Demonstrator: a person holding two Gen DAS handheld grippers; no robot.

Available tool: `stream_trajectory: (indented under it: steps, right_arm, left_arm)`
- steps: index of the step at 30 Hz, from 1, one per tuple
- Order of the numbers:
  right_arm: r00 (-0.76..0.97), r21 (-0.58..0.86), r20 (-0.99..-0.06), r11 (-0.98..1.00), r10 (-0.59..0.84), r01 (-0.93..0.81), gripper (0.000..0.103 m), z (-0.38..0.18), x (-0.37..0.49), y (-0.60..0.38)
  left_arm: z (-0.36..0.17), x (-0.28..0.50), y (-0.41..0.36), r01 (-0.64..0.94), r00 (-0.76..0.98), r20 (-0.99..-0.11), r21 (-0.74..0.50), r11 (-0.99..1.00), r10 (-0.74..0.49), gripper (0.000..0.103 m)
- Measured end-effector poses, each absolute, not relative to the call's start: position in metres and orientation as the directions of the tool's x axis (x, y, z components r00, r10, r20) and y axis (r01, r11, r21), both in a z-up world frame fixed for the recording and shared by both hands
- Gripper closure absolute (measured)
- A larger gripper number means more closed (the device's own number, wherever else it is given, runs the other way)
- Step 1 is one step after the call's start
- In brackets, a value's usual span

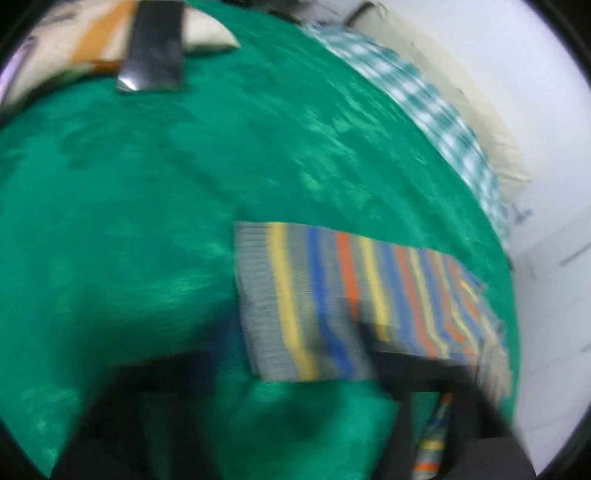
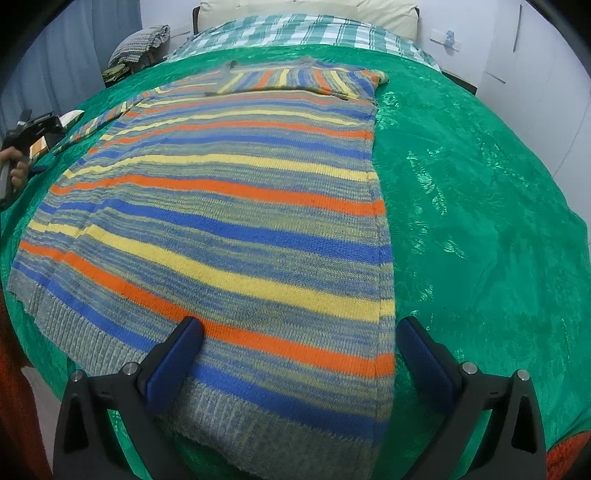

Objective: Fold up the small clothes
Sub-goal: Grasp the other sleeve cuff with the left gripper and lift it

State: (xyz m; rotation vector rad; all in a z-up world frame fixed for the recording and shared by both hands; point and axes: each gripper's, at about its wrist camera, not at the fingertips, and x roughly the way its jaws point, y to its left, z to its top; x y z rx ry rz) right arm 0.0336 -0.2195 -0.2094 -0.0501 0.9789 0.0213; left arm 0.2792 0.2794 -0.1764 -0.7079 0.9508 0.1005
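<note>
A knitted sweater (image 2: 229, 206) with blue, yellow, orange and grey stripes lies flat on a green bedspread (image 2: 480, 221). Its right sleeve is folded in across the chest. My right gripper (image 2: 299, 332) is open, its blue pads (image 2: 173, 365) spread over the sweater's right hem corner. The left wrist view is blurred. It shows the sweater (image 1: 332, 288) from the side. My left gripper (image 1: 295, 376) appears open, with dark fingers (image 1: 424, 369) low in the frame and a strip of striped sleeve (image 1: 436, 439) beside the right finger. The left gripper also shows far left in the right wrist view (image 2: 33, 129).
A checked green and white sheet (image 2: 295, 33) and a cream pillow (image 2: 306, 11) lie at the head of the bed. Folded clothes (image 2: 140, 40) sit at the far left. A dark flat object (image 1: 155, 44) and a cream cushion (image 1: 74, 40) lie on the bed. White walls surround it.
</note>
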Motion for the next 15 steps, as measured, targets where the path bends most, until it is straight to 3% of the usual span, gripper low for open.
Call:
stream_trajectory:
  steps: [1, 4, 7, 11, 15]
  right_arm:
    - [0.557, -0.033, -0.83, 0.999, -0.005, -0.04, 0.0, -0.209, 0.034, -0.219]
    - [0.553, -0.033, -0.833, 0.999, -0.007, -0.037, 0.0, -0.209, 0.034, -0.219]
    - [0.55, -0.034, -0.835, 0.999, -0.008, -0.037, 0.0, -0.209, 0.034, -0.219]
    - [0.542, -0.029, -0.84, 0.999, -0.001, -0.044, 0.0, -0.209, 0.036, -0.219]
    - [0.542, -0.027, -0.84, 0.998, 0.005, -0.052, 0.0, -0.209, 0.037, -0.219]
  left_arm:
    - [-0.175, 0.285, 0.275, -0.383, 0.567, -0.797, -0.478, 0.79, -0.208, 0.101]
    - [-0.133, 0.301, 0.242, -0.308, 0.578, -0.813, -0.303, 0.902, -0.076, 0.101]
    - [-0.066, 0.312, 0.177, -0.101, 0.666, -0.743, -0.176, 0.979, -0.065, 0.101]
    - [-0.004, 0.319, 0.058, 0.174, 0.713, -0.682, -0.051, 0.984, -0.161, 0.101]
    - [0.002, 0.313, -0.054, 0.362, 0.687, -0.672, -0.017, 0.932, -0.278, 0.101]
